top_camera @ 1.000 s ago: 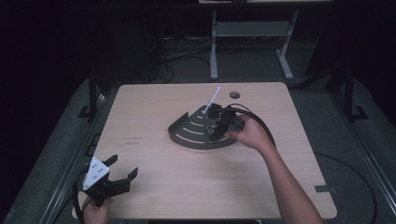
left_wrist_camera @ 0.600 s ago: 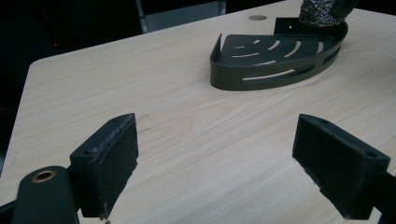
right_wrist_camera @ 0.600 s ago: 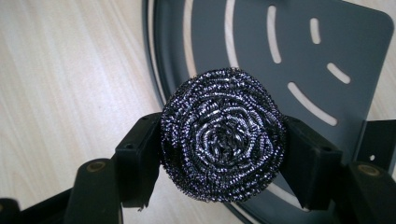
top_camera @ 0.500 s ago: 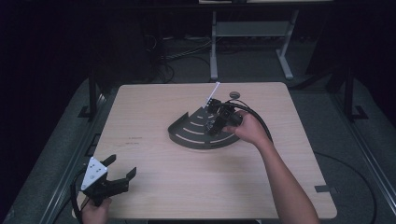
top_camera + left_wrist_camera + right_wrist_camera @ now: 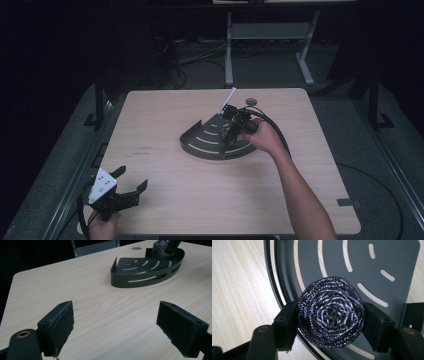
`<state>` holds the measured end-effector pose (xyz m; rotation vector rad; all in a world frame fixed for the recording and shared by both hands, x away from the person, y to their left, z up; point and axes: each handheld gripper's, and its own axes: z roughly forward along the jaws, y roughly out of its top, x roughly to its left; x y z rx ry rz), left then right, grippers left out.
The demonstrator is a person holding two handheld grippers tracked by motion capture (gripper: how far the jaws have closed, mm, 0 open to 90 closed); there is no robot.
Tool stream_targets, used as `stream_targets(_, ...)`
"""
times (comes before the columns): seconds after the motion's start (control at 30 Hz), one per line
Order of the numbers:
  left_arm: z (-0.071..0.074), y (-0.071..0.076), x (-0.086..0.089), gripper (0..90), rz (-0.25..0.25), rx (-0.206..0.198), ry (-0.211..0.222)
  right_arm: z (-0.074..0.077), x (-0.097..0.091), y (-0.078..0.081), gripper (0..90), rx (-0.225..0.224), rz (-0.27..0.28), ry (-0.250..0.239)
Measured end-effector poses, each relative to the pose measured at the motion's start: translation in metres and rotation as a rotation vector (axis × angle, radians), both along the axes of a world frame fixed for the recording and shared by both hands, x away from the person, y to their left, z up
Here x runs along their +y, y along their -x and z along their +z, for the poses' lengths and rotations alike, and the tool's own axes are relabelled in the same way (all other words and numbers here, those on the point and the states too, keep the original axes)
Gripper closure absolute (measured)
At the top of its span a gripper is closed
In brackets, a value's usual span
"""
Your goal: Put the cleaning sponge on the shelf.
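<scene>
Over the dark rack (image 5: 392,270), right gripper (image 5: 329,322) jaws pinch the round scourer (image 5: 330,312), coiled face toward camera.

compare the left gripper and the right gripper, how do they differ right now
The left gripper stands wide open with nothing between its pads; the right gripper is shut on the steel wool scourer. The left one sits low at the table's near corner; the right one hangs over the dark slotted corner tray. Both have black padded jaws.
</scene>
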<state>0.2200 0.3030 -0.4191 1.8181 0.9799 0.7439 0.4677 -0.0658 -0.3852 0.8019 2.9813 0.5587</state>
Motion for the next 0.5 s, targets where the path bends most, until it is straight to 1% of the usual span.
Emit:
stream_targets(0.2,0.000,0.000,0.001,13.7,0.002,-0.003,0.000,-0.003,0.002,-0.002,34.2,-0.002,-0.007,-0.003)
stream_targets(0.27,0.000,0.000,0.001,13.8,0.003,-0.001,0.000,-0.005,0.003,-0.002,34.2,0.004,-0.014,-0.001)
stream_targets(0.3,0.000,0.000,0.002,13.8,0.003,-0.001,0.000,-0.008,0.004,-0.003,34.2,0.002,-0.018,0.007)
stream_targets(0.37,0.000,0.000,0.002,13.7,0.003,0.000,0.001,-0.011,0.005,-0.005,34.2,0.011,-0.024,0.011)
stream_targets(0.47,0.000,0.000,0.002,13.7,0.003,-0.001,0.000,-0.014,0.006,-0.007,34.2,0.009,-0.024,0.018)
stream_targets(0.5,0.001,0.000,0.002,13.8,0.002,-0.002,0.001,-0.017,0.008,-0.008,34.2,0.018,-0.031,0.019)
